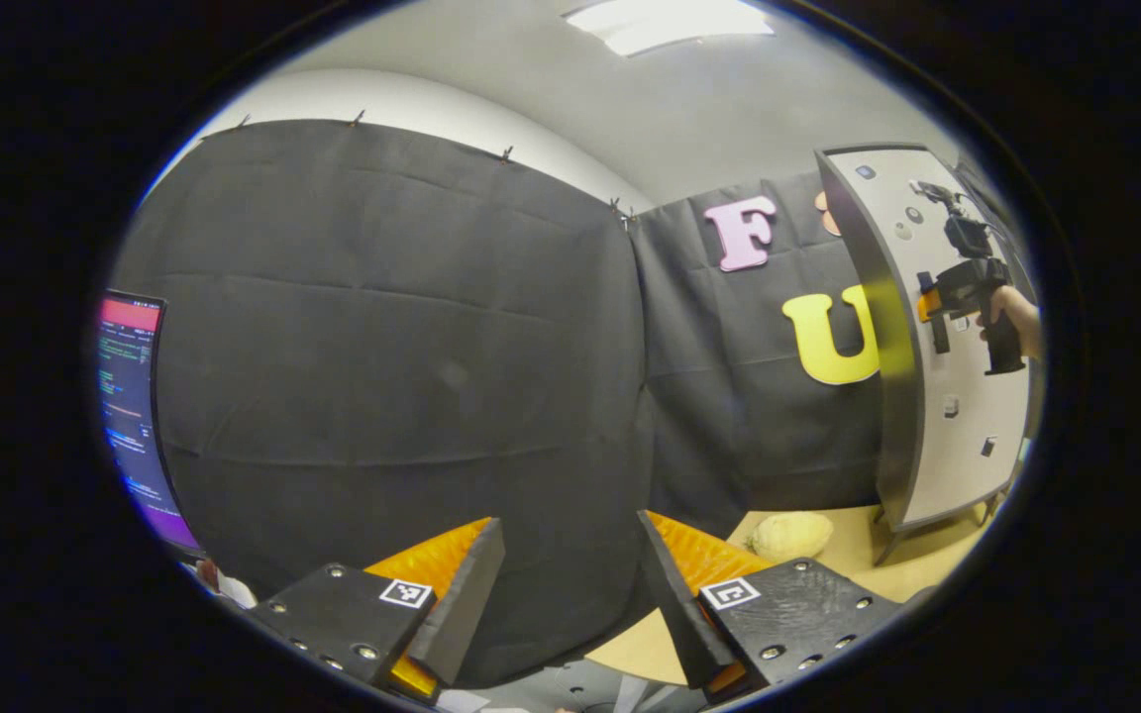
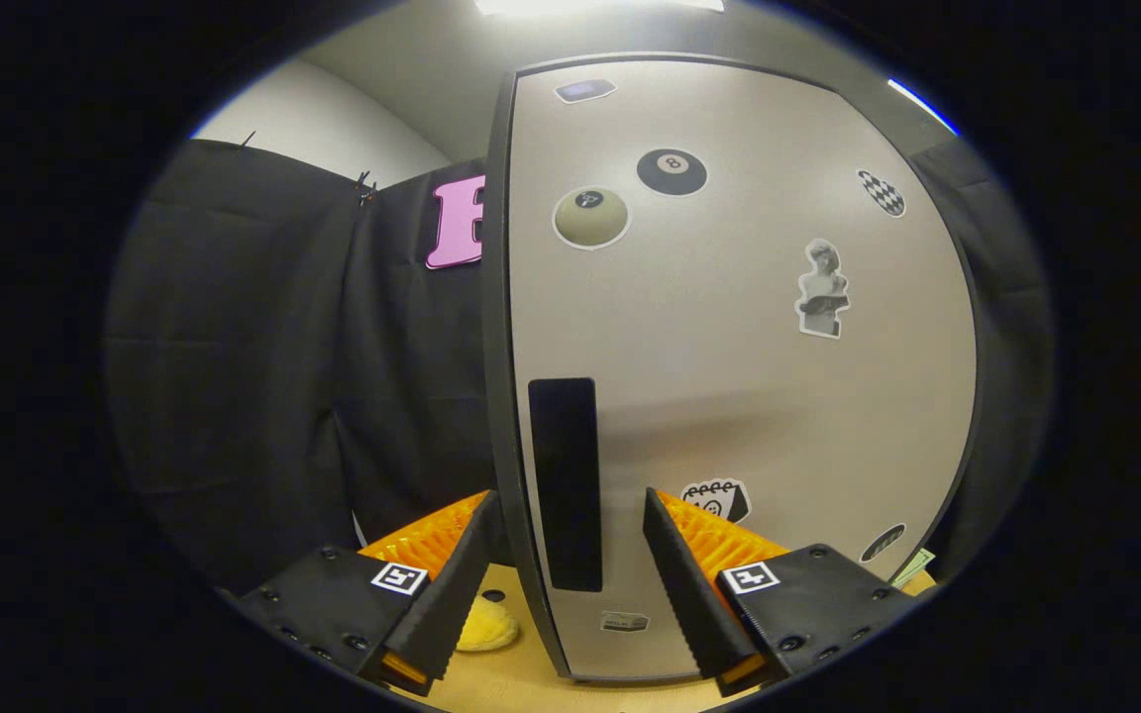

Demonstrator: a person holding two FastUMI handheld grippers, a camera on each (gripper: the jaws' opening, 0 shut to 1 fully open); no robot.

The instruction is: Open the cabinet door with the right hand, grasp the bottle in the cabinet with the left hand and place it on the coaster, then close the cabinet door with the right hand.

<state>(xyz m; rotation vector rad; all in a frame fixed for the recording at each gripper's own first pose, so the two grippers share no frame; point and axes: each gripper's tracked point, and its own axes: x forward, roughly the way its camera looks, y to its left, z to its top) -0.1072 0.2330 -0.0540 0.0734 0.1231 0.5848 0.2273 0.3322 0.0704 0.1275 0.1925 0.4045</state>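
From the right gripper view I see my right tongs (image 2: 566, 594) spread wide, with nothing pinched between them. The cabinet door (image 2: 739, 376) stands directly ahead and looks shut, a pale panel with several stickers on it. Its dark vertical handle (image 2: 566, 483) lies between the 2 fingers, near the door's left edge, but I cannot tell if a finger touches it. At 7 o'clock a yellow round object (image 2: 487, 626) lies on the tabletop (image 2: 491, 683), just left of the cabinet's foot. The black cloth wall (image 2: 283, 376) fills the 9 o'clock side.

From the left gripper view my left tongs (image 1: 570, 604) are also spread apart and hold nothing. They point at the black cloth wall (image 1: 382, 337), well apart from the cabinet. The cabinet (image 1: 937, 347) stands at 3 o'clock, on the tabletop (image 1: 858, 555). The right tongs (image 1: 932, 312), held by a hand (image 1: 1011, 317), are in front of the door at about the handle's height. At 4 o'clock the pale round object (image 1: 790, 536) lies on the tabletop, just left of the cabinet's leg. At 9 o'clock a lit monitor (image 1: 135, 416) stands at the edge.

The door is shut, so I cannot see the bottle, and I cannot make out the coaster.
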